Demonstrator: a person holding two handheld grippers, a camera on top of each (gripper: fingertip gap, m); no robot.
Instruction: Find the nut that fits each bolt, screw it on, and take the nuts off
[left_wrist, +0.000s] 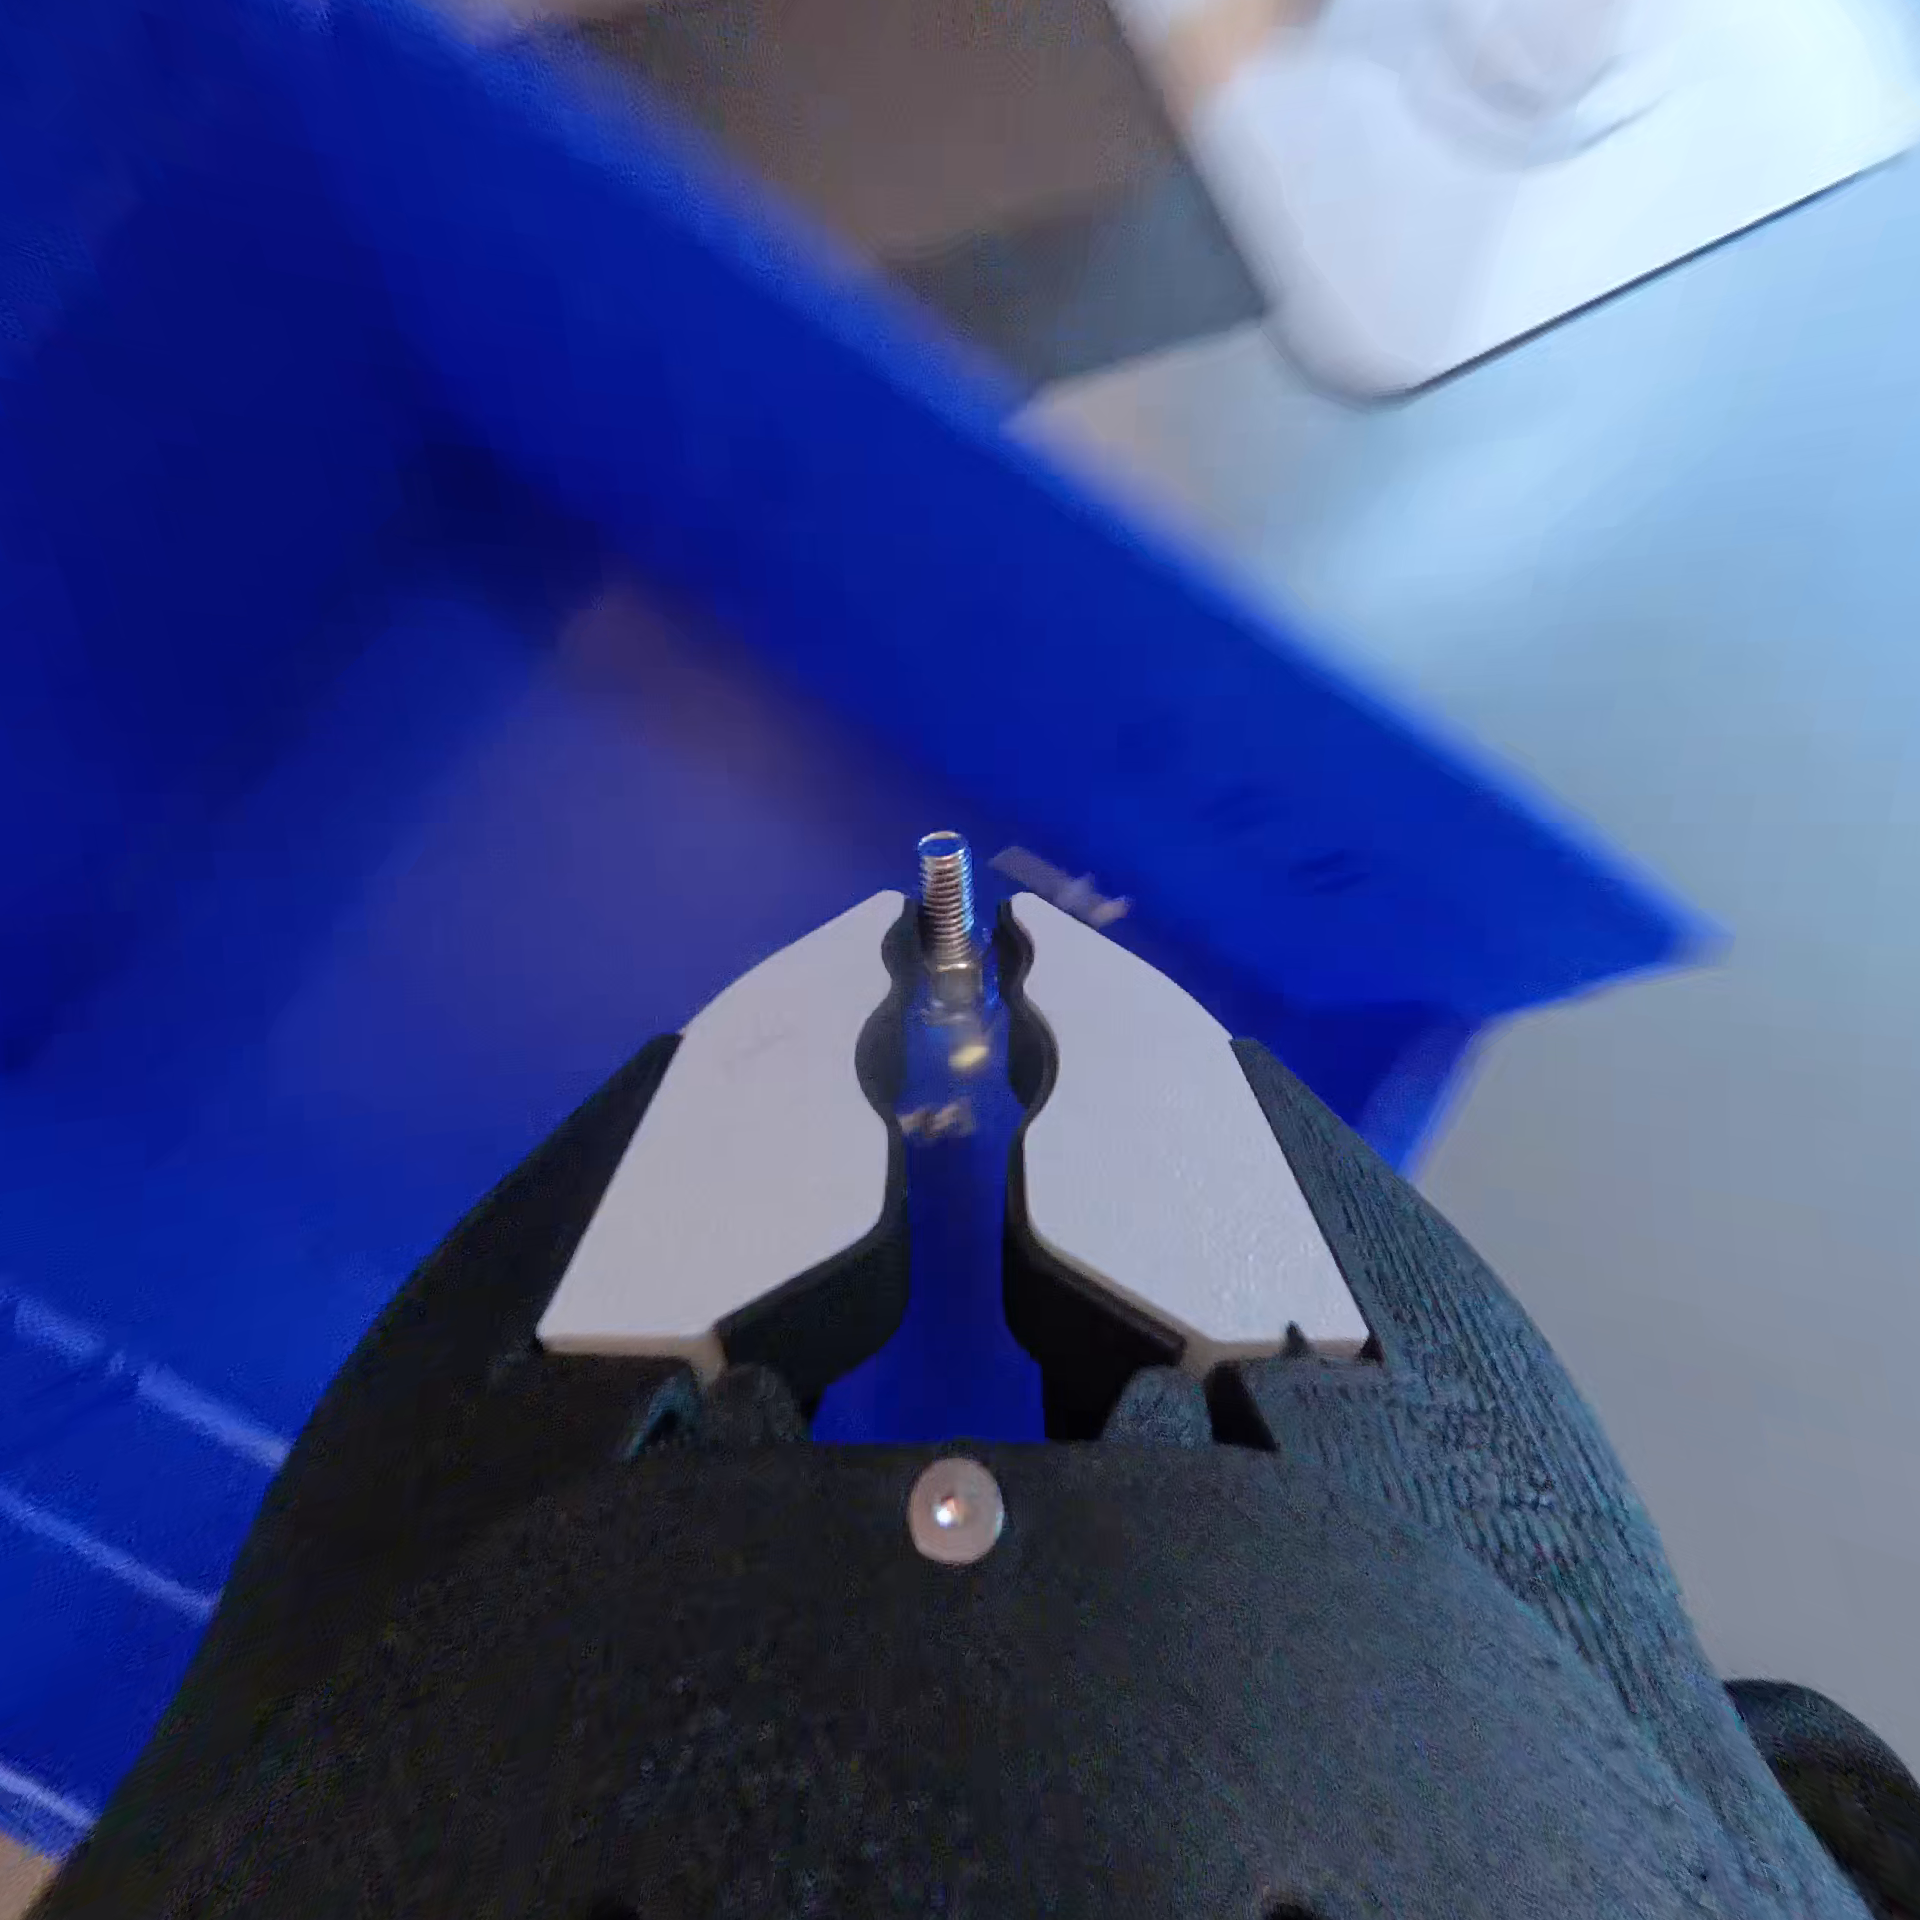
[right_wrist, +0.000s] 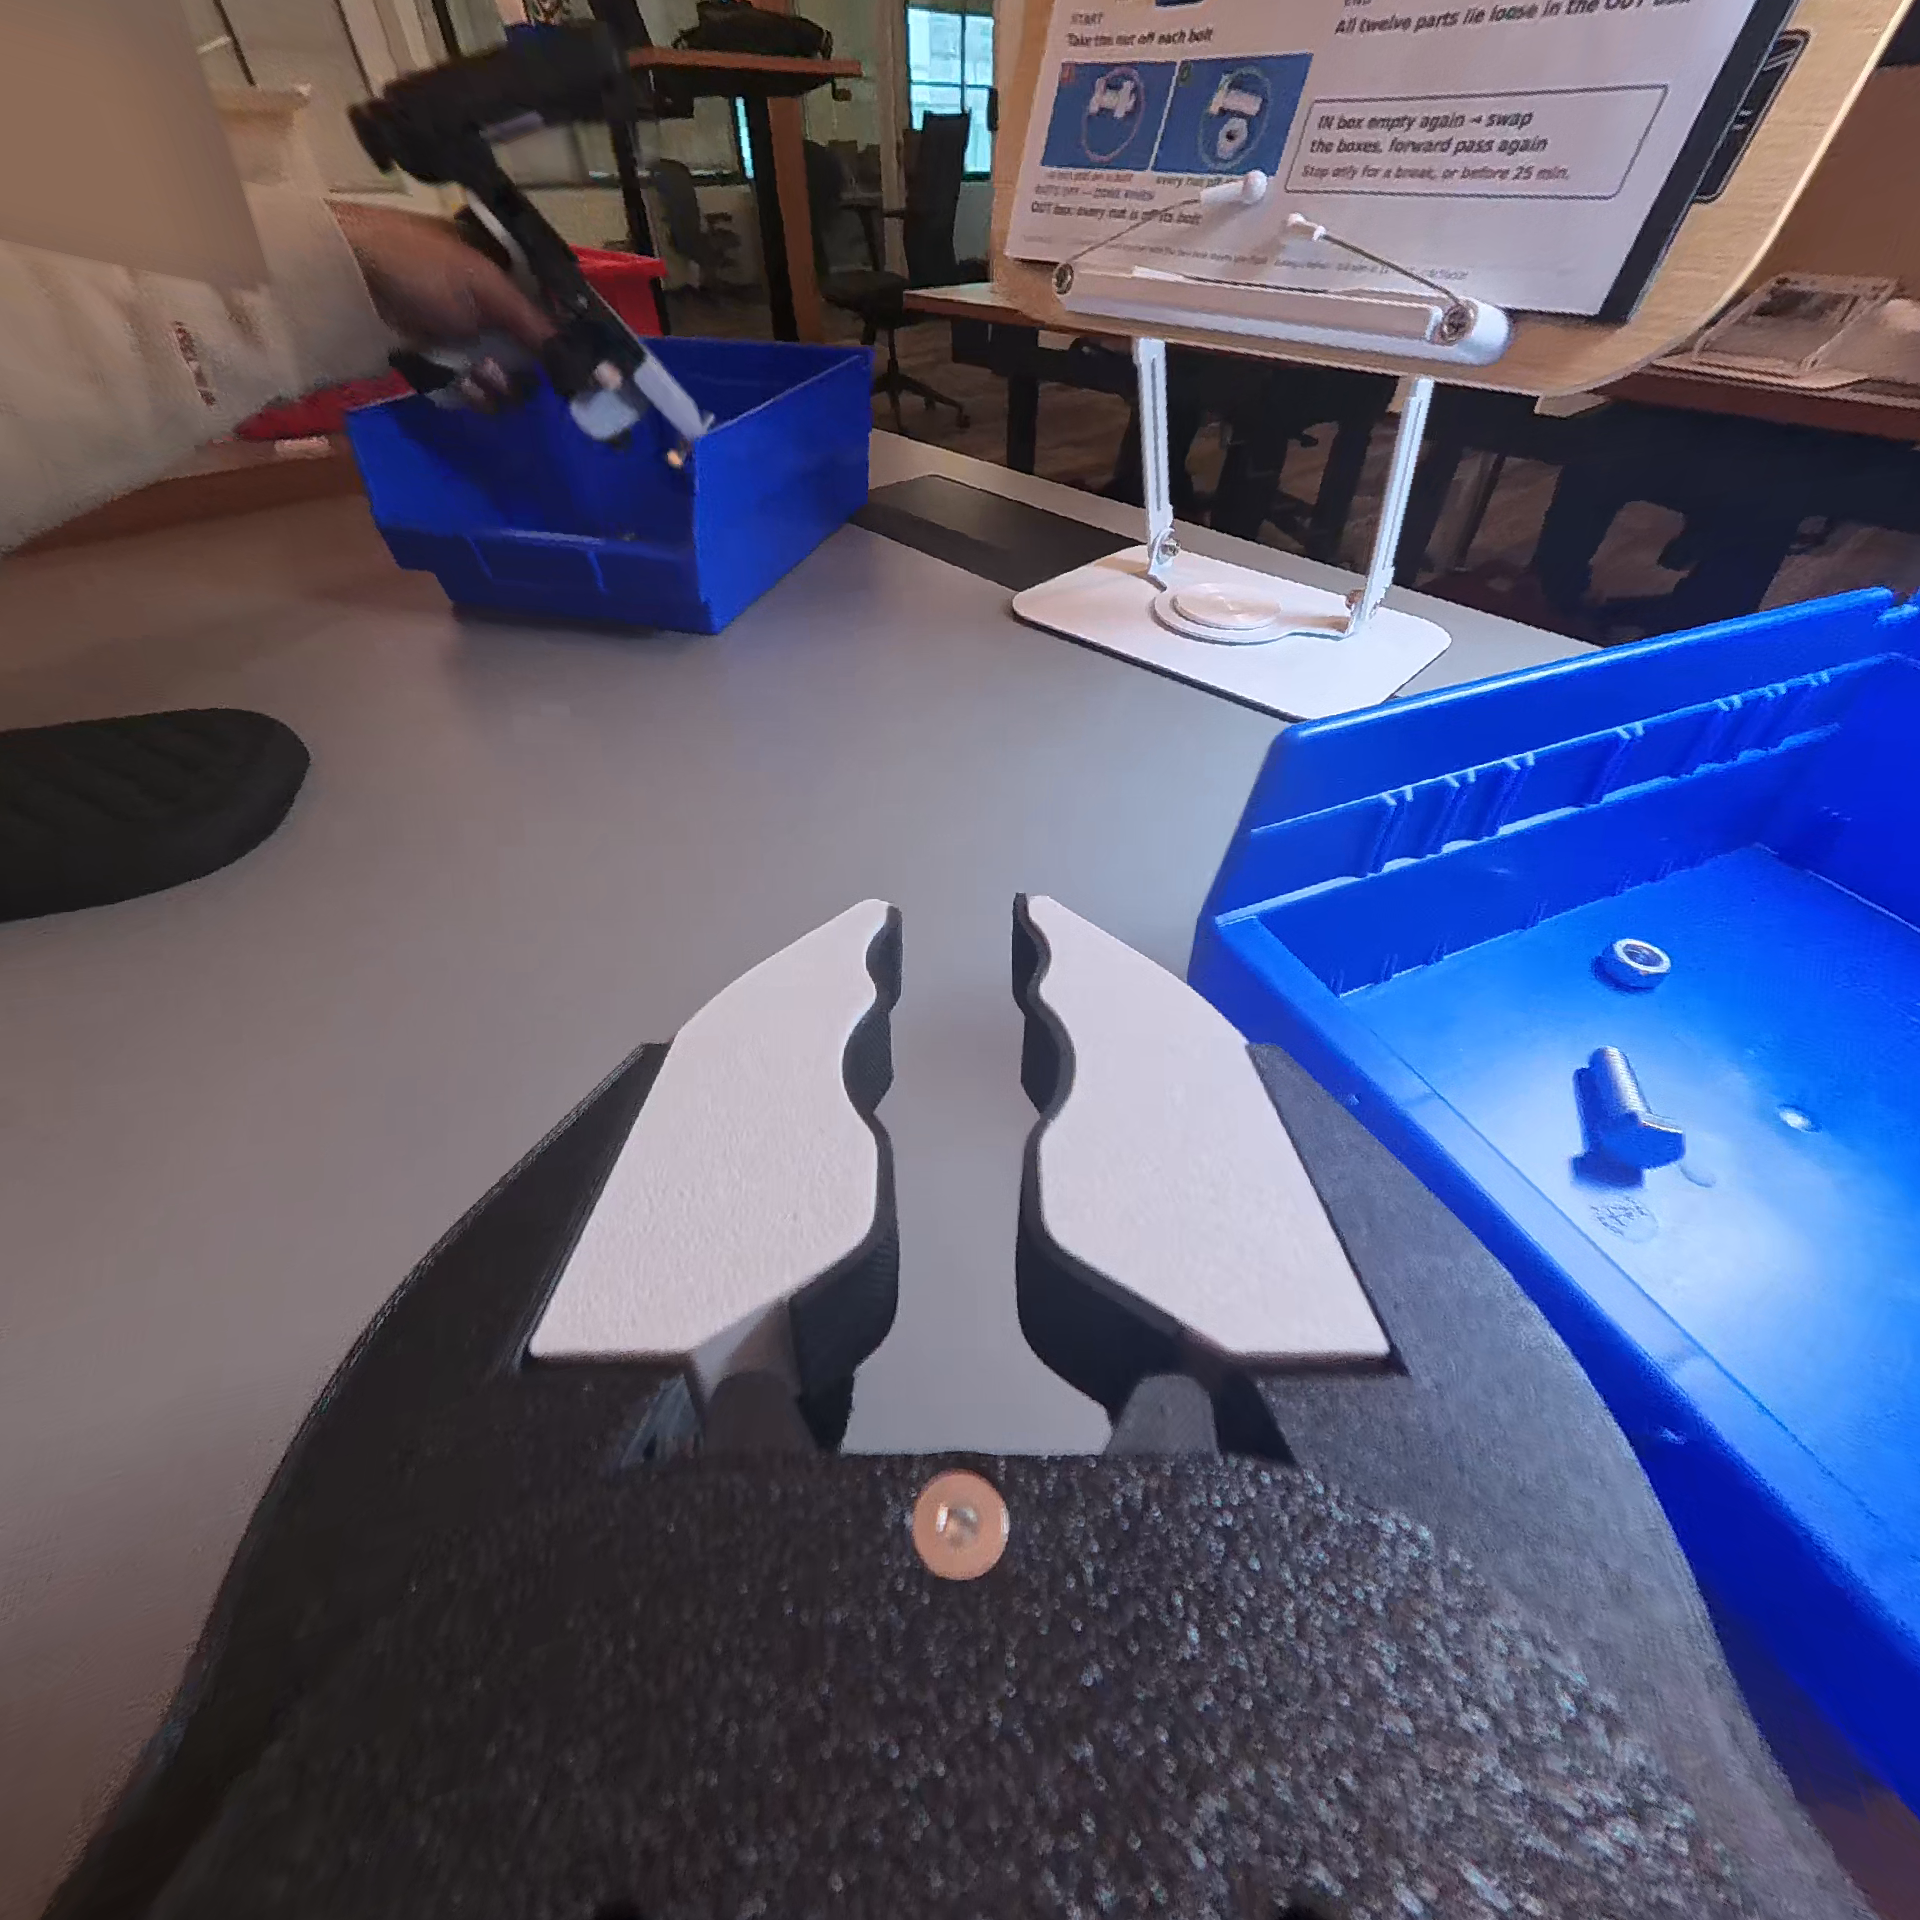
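Steel thread catches the light as my left gripper (left_wrist: 951, 914) pinches a small bolt (left_wrist: 945, 899) by its lower shank, threaded end pointing away from me, above the far blue bin (right_wrist: 623, 499) at the table's left. My right gripper (right_wrist: 956, 966) hovers with its fingers spread and nothing between them over the grey table (right_wrist: 623, 831), just beside the near blue bin (right_wrist: 1351, 831). On that bin's floor lie a loose nut (right_wrist: 1633, 958) and a second bolt (right_wrist: 1621, 1117), apart from each other.

My judgement: the step in hand is carrying the held bolt toward a matching nut. To do it well I would keep the pinch firm and the shank straight, bring the right gripper down squarely over the nut, and start the thread gently so it does not cross.

Motion blur smears the left wrist view, so the far bin's contents are unreadable and the bolt's head is hidden between the fingers. The near bin is cut off at the frame edge. A white document stand (right_wrist: 1236, 623) holds an instruction sheet.
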